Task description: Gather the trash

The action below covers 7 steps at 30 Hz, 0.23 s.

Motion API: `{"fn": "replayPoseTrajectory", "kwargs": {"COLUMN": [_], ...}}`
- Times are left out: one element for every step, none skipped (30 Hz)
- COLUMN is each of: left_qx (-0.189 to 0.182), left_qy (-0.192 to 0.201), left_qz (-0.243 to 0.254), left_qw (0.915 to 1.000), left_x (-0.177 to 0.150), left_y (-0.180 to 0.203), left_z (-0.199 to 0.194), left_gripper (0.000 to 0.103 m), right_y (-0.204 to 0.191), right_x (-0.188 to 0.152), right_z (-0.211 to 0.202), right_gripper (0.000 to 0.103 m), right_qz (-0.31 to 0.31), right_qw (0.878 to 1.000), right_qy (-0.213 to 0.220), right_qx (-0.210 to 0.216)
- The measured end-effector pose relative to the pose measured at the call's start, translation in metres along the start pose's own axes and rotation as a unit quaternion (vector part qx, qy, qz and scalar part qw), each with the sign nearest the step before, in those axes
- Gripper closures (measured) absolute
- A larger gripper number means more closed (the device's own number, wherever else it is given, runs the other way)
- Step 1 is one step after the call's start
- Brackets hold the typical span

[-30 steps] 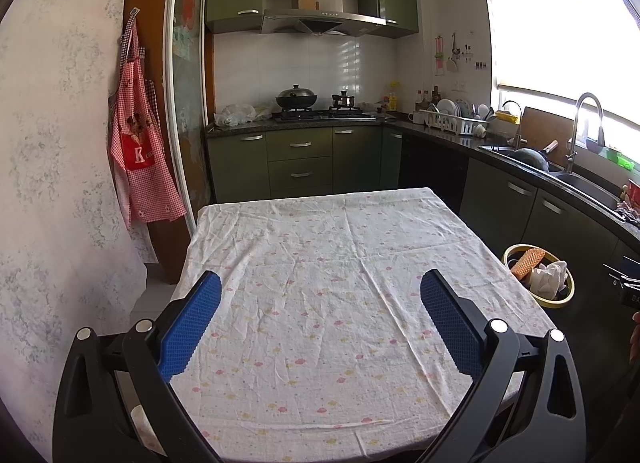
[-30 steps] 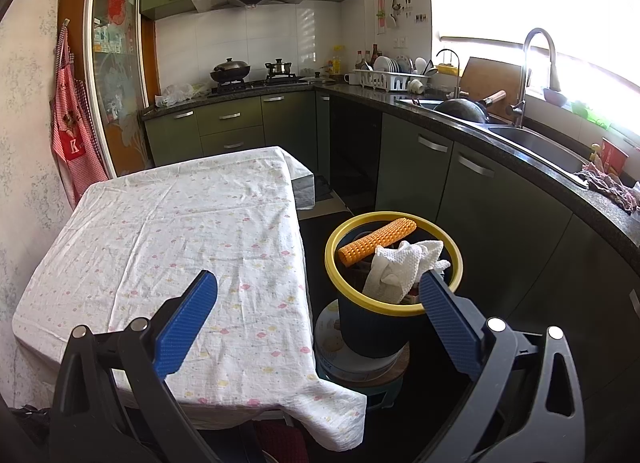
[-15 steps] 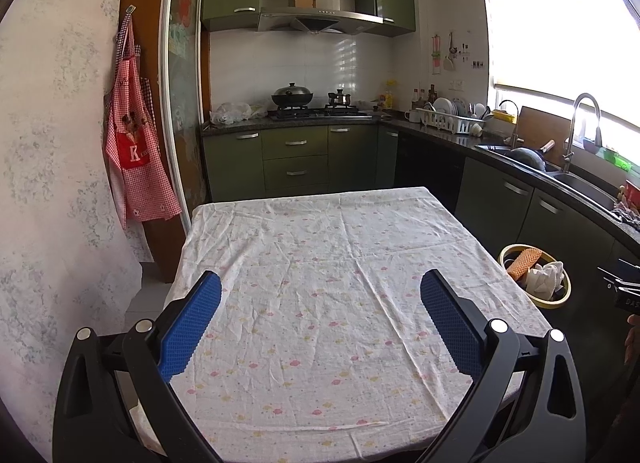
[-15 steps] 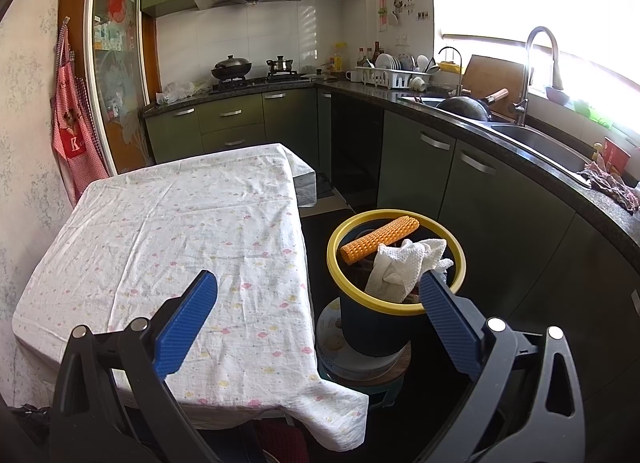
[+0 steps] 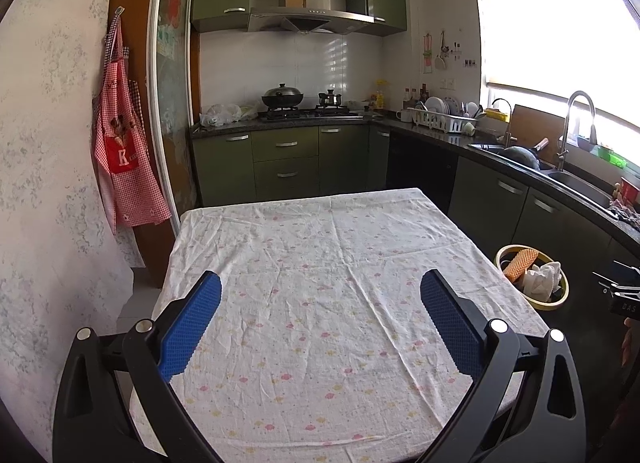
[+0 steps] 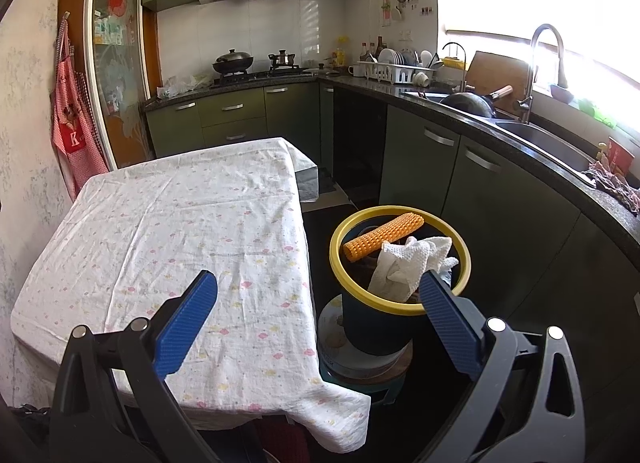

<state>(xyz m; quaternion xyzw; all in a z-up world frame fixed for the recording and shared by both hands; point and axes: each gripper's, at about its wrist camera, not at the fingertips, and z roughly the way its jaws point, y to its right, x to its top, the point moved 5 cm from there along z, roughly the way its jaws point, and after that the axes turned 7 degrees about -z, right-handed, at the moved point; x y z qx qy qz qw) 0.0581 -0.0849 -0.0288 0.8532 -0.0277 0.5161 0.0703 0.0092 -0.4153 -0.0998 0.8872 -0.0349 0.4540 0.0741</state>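
Both grippers look identical: the left gripper (image 5: 320, 295) and right gripper (image 6: 318, 295) have chunky black plastic frames, textured blue finger pads (image 5: 188, 327), and shiny silver pivot screws (image 6: 495, 323).

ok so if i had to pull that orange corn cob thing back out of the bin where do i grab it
Grip the corn cob across its middle, coming from above. It lies tilted across the top of the bin, one end against the yellow rim, and the crumpled paper towel crowds its near side, so the bare span between is easiest for the fingers.
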Motion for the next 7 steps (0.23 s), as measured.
{"fn": "replayPoseTrajectory", "kwargs": {"left_qx": [0.005, 0.005, 0.008, 0.017, 0.025, 0.030, 0.039], "left_qy": [-0.006, -0.012, -0.019, -0.030, -0.041, -0.048, -0.056], "left_qz": [0.001, 0.000, -0.002, -0.005, -0.009, -0.013, -0.015], "left_qw": [1.0000, 0.9999, 0.9998, 0.9994, 0.9988, 0.9983, 0.9975], "left_x": [0.003, 0.005, 0.007, 0.009, 0.011, 0.012, 0.014], "left_y": [-0.003, -0.007, -0.012, -0.019, -0.026, -0.034, -0.043], "left_z": [0.009, 0.019, 0.032, 0.048, 0.065, 0.082, 0.101], "left_gripper": [0.005, 0.005, 0.005, 0.005, 0.005, 0.005, 0.005], "right_y": [-0.003, -0.005, -0.010, -0.015, -0.022, -0.031, -0.040], "right_x": [0.003, 0.007, 0.012, 0.018, 0.026, 0.035, 0.043], "right_z": [0.004, 0.011, 0.020, 0.030, 0.043, 0.059, 0.077], "right_gripper": [0.007, 0.007, 0.007, 0.007, 0.007, 0.007, 0.007], "right_qz": [-0.004, -0.008, -0.013, -0.019, -0.025, -0.030, -0.033], "right_qw": [1.000, 1.000, 1.000, 0.999, 0.999, 0.997, 0.996], "right_qy": [-0.002, -0.005, -0.010, -0.016, -0.022, -0.032, -0.043], "right_qx": [0.002, 0.007, 0.015, 0.025, 0.039, 0.056, 0.074]}}
